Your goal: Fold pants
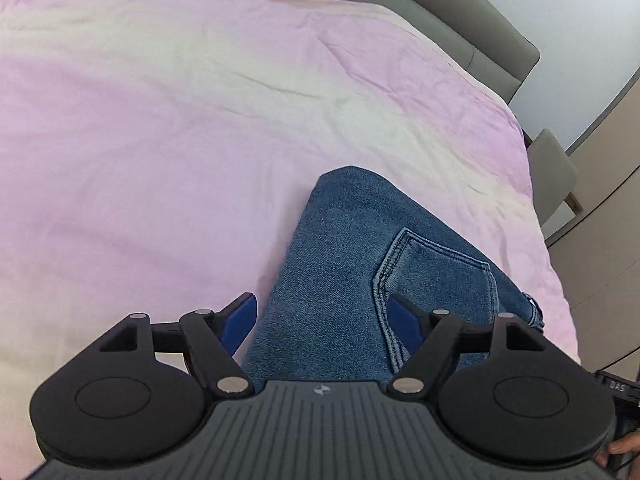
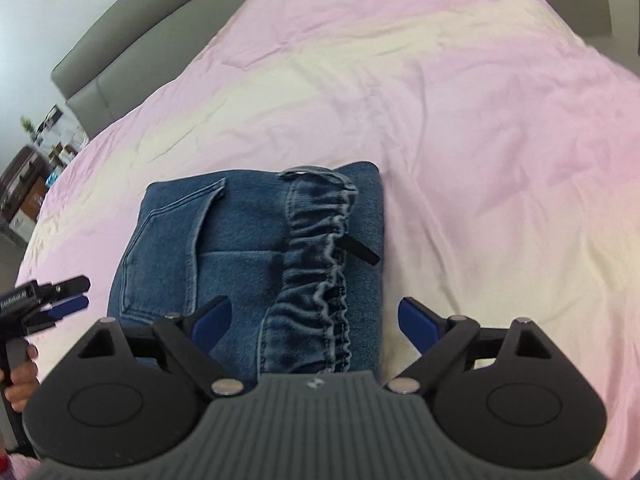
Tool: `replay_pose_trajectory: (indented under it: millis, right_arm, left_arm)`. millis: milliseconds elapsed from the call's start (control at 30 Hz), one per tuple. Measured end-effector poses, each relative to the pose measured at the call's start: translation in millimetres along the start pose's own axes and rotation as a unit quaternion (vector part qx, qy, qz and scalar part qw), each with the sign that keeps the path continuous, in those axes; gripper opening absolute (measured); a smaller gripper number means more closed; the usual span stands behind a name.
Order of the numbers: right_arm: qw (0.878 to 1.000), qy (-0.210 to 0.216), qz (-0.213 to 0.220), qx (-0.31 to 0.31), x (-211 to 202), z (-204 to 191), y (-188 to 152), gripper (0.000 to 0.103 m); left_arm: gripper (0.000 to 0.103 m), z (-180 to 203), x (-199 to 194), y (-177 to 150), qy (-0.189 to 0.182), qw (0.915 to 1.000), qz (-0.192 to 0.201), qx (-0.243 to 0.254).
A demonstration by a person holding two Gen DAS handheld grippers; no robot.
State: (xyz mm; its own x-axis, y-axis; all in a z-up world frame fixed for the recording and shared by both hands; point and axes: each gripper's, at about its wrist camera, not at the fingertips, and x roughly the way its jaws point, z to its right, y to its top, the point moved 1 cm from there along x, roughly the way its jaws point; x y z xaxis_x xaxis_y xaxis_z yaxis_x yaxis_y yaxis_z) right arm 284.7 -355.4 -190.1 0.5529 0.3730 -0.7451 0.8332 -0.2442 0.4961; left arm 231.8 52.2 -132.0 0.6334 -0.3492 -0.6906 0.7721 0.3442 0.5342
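So the bed (image 2: 480, 120) takes up pretty much everything here, covered in a pink sheet with pale yellowish bands and plenty of wrinkles. A grey padded headboard (image 1: 460, 28) curves along the far edge, light wall behind it, and in the right wrist view there's some cluttered shelving (image 2: 36, 168) off at the left edge, too small to make out.

The pants (image 2: 248, 248), blue denim, lie on the bed near its near edge, folded into a compact, roughly rectangular stack. On top you can see a back pocket (image 2: 168, 240) with its stitching, and next to it the gathered elastic waistband (image 2: 316, 272) running down the middle of the stack, with a small dark tab (image 2: 360, 250) sticking out sideways.

The left gripper (image 1: 322, 320) sits over the stack with its jaws wide apart, blue pads either side of the denim, not pinching anything. The right gripper (image 2: 316, 320) is just as wide, one pad over the denim and the other over bare sheet, nothing held. At the left edge of the right wrist view you can see a hand (image 2: 20, 376) wrapped around the other gripper's handle.
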Motion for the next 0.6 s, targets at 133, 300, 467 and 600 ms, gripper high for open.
replay_pose_trajectory:
  millis: [133,300,467,600]
  right_arm:
    - [0.998,0.021,-0.046,0.049,29,19,9,0.086]
    - [0.989,0.06,-0.087,0.102,58,33,21,0.087]
    - [0.981,0.094,-0.121,0.122,78,38,27,0.088]
    - [0.98,0.098,-0.123,0.119,85,35,29,0.088]
  left_arm:
    - [0.088,-16,28,7,-0.029,0.9981,-0.04,-0.037]
    - [0.094,-37,54,8,-0.061,0.9925,-0.072,-0.078]
    - [0.096,-43,70,12,-0.095,0.9867,-0.092,-0.095]
    - [0.093,-35,74,16,-0.087,0.9874,-0.103,-0.083]
